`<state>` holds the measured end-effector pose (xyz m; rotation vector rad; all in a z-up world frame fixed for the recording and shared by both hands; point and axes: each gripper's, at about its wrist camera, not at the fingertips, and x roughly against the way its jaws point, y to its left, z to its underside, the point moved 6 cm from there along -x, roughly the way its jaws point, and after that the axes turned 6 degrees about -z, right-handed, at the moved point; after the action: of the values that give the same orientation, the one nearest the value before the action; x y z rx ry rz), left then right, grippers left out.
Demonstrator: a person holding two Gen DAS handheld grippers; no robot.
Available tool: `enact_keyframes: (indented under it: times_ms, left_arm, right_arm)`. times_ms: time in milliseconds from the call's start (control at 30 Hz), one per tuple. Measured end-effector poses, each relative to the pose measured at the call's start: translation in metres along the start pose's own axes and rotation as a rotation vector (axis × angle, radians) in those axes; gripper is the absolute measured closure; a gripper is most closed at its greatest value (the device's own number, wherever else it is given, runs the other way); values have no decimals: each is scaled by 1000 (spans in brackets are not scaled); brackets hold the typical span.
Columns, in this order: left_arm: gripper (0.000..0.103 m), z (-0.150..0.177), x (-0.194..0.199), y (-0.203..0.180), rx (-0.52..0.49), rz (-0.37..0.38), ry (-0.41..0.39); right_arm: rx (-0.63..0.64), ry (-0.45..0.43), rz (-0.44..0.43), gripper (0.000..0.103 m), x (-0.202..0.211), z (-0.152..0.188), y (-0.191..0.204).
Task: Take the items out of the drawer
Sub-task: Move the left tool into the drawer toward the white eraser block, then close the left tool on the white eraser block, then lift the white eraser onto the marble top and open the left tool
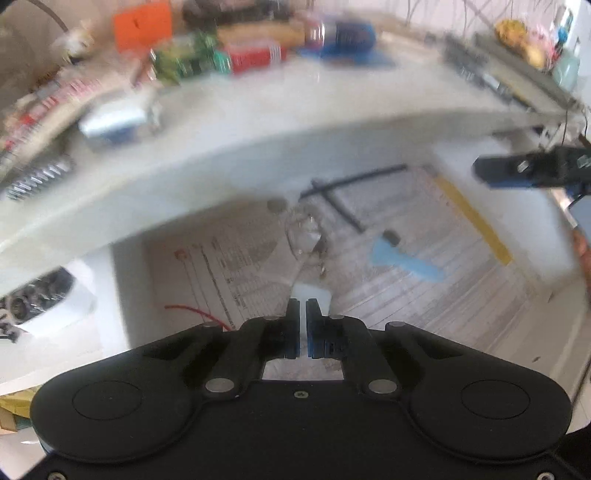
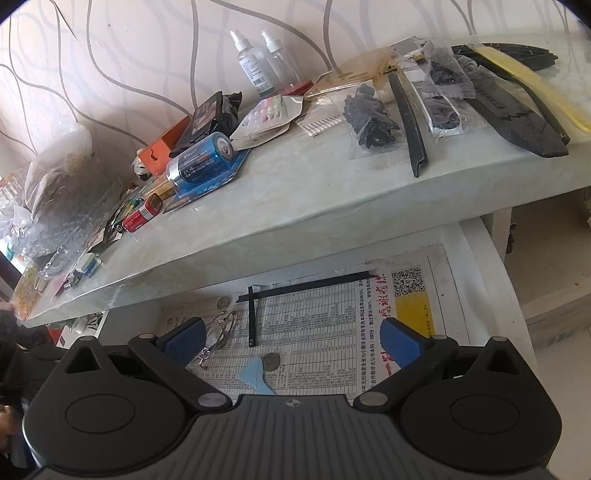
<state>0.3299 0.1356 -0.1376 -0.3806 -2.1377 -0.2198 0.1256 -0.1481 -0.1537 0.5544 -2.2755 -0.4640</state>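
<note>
The open white drawer (image 2: 480,266) is lined with newspaper. On the paper lie clear-lensed glasses (image 2: 218,328), two coins (image 2: 271,360), a pale blue scrap (image 2: 255,376) and thin black strips (image 2: 303,286). My right gripper (image 2: 291,339) hovers open above the drawer with nothing between its blue pads (image 2: 400,345); the left wrist view shows it at the right edge (image 1: 517,168). My left gripper (image 1: 300,317) is shut to a thin slit, and the blurred glasses (image 1: 303,236) run out from its tips. The drawer (image 1: 118,273), a coin (image 1: 390,236) and the blue scrap (image 1: 402,262) show there too.
The pale tabletop (image 2: 314,192) overhangs the back of the drawer. It carries a large blue battery pack (image 2: 201,160), two spray bottles (image 2: 255,61), bags of black parts (image 2: 369,114) and long black strips (image 2: 408,125). An orange box (image 1: 142,26) stands at the back.
</note>
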Motion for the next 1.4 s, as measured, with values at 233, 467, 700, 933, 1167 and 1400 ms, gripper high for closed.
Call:
enact_keyframes:
  times_ms: [233, 467, 700, 933, 1167, 1400]
  left_arm:
    - [82, -6, -3, -8, -64, -32, 6]
    - [46, -6, -28, -30, -166, -55, 43]
    - [47, -2, -50, -20, -108, -34, 128]
    - [75, -2, -47, -11, -34, -2, 104]
    - [75, -4, 4, -14, -88, -55, 5]
    - [75, -35, 55, -15, -324, -176, -108]
  right_arm:
    - [3, 0, 1, 0, 0, 0, 1]
    - [-6, -5, 6, 0, 1, -1, -1]
    - [0, -4, 1, 0, 0, -1, 0]
    - [-2, -6, -1, 0, 1, -1, -1]
    - [-2, -4, 0, 0, -1, -1, 1]
    - [3, 4, 0, 0, -2, -1, 2]
